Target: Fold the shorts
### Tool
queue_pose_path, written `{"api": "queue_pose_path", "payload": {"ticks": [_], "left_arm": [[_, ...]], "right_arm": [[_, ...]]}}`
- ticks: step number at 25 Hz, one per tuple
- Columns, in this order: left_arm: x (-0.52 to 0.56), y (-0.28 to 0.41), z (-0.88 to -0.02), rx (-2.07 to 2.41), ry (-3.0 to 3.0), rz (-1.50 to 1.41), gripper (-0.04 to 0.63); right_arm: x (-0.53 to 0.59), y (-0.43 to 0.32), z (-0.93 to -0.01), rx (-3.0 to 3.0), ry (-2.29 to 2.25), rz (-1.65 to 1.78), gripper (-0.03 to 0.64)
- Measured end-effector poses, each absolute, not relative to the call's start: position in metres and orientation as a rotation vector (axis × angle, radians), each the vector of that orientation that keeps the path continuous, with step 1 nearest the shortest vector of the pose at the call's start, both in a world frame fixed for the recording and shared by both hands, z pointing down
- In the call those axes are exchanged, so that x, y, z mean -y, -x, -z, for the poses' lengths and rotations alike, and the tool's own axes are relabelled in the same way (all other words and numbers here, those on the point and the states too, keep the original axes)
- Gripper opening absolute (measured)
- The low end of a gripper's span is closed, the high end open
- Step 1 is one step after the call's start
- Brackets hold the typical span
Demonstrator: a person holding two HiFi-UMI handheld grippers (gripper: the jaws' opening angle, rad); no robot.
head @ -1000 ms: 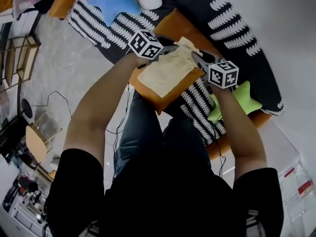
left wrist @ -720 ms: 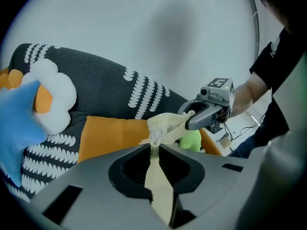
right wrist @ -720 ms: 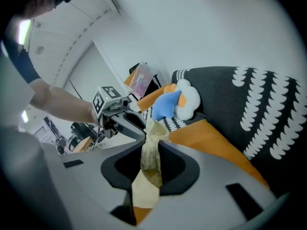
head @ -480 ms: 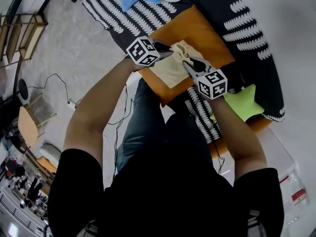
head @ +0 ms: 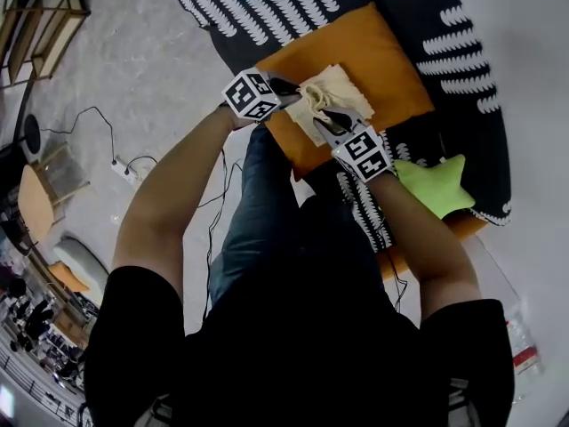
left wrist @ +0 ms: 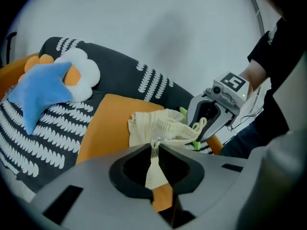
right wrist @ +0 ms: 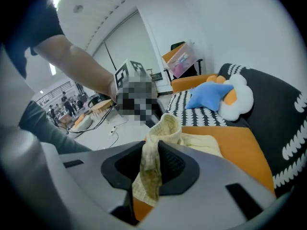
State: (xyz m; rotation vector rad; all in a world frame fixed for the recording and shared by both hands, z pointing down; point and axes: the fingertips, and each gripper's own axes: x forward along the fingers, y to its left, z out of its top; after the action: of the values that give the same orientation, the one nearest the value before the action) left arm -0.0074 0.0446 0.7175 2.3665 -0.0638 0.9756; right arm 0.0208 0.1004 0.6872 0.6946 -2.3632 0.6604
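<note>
1. Left gripper [head: 296,88]: clamped tight on a pinch of cream cloth.
2. Shorts [head: 336,89]: bunched up on the orange cushion [head: 391,56], toward its near edge, lifted at both held ends.
3. Right gripper [head: 326,120]: pressed onto a hanging fold of the same shorts.

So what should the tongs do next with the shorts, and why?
Probably lower both together: the left tongs and right tongs each pinch the cream shorts, bunched above the orange cushion, so laying that edge flat should set the fold.
</note>
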Motion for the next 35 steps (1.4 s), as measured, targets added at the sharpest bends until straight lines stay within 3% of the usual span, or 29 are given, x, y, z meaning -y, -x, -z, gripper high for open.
{"api": "queue_pose_path", "payload": {"ticks": [8, 27, 31, 35], "left_arm": [[-0.065, 0.037, -0.735, 0.093, -2.344, -1.008, 0.063], [-0.080, 0.052, -0.776, 0.133, -2.281, -1.061, 0.077], [-0.079, 0.057, -0.777, 0.149, -2.251, -1.033, 0.107], [-0.081, 0.071, -0.776, 0.164, -2.200, -1.036, 0.189]], "right_arm": [[-0.129, 0.017, -0.714, 2.284, -0.544, -0.618, 0.083], [-0.142, 0.029, -0.773, 2.183, -0.604, -0.773, 0.094], [-0.144, 0.030, -0.773, 2.189, -0.612, -0.823, 0.130], [-0.151, 0.031, -0.766, 2.187, -0.605, -0.877, 0.188]]}}
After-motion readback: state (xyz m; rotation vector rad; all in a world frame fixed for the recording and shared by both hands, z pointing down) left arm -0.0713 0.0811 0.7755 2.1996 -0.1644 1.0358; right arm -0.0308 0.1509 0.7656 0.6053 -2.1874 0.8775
